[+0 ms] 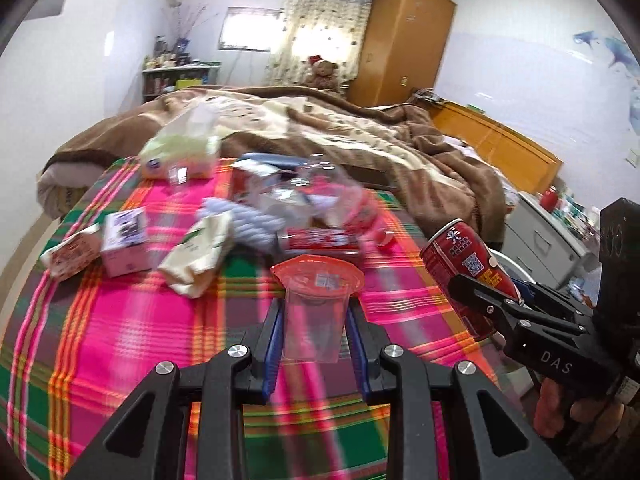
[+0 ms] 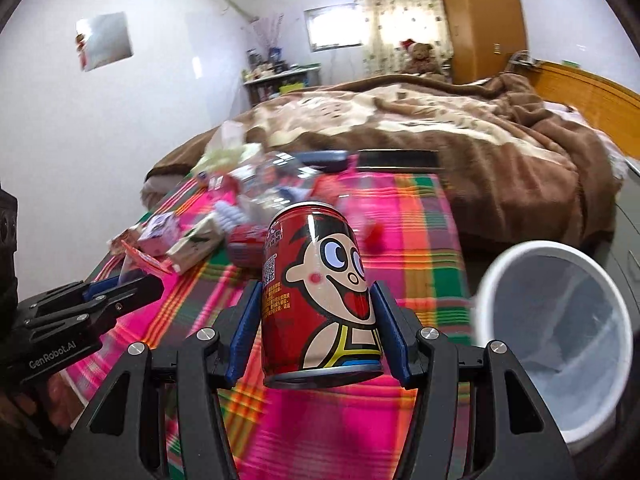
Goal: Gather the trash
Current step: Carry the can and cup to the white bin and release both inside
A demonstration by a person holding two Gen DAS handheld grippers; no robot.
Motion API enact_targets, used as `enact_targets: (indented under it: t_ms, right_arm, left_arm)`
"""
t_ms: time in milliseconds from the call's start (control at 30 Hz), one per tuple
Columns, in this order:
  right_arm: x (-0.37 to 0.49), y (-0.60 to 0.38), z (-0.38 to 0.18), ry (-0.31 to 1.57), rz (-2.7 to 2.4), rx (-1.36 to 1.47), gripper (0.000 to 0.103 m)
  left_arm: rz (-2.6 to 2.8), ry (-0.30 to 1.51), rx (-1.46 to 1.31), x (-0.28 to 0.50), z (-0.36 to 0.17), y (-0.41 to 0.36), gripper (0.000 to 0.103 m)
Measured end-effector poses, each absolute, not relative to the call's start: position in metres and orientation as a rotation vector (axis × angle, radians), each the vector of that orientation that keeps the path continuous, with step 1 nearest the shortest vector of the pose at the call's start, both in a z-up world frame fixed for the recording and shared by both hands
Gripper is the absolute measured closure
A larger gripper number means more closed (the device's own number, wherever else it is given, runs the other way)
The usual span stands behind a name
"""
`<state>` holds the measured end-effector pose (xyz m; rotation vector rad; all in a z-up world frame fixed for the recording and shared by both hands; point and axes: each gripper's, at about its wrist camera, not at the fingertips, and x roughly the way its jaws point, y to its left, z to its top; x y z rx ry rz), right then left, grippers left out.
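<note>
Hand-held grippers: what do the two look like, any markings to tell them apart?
Both are black linkage frames with silver bolts and blue finger pads. The right hand-held gripper carries "DAS" on its side; the left hand-held gripper carries "GenRobot.AI". No cables or sleeves show.

Both wrist views look down along their fingers, close above the shared plaid bedspread (image 1: 120, 340), facing the curtained window (image 2: 336, 28).

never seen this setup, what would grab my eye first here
The red cartoon-face can clamped in the right gripper, with the white trash bin just to its right. Next, the clear cup with a peeled red lid gripped by the left gripper, above the pink plaid cloth littered with wrappers.
</note>
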<state>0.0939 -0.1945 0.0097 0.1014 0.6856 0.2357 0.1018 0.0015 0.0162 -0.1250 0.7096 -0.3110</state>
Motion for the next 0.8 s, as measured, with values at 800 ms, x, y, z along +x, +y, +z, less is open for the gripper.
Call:
enact_targets:
  t_ms: [800]
  right_arm:
    - [0.08,-0.333,-0.008,0.703,-0.175,0.192,0.047]
  left_arm:
    - [-0.669,0.771,-0.006,0.135,0.019,-0.204,0.073]
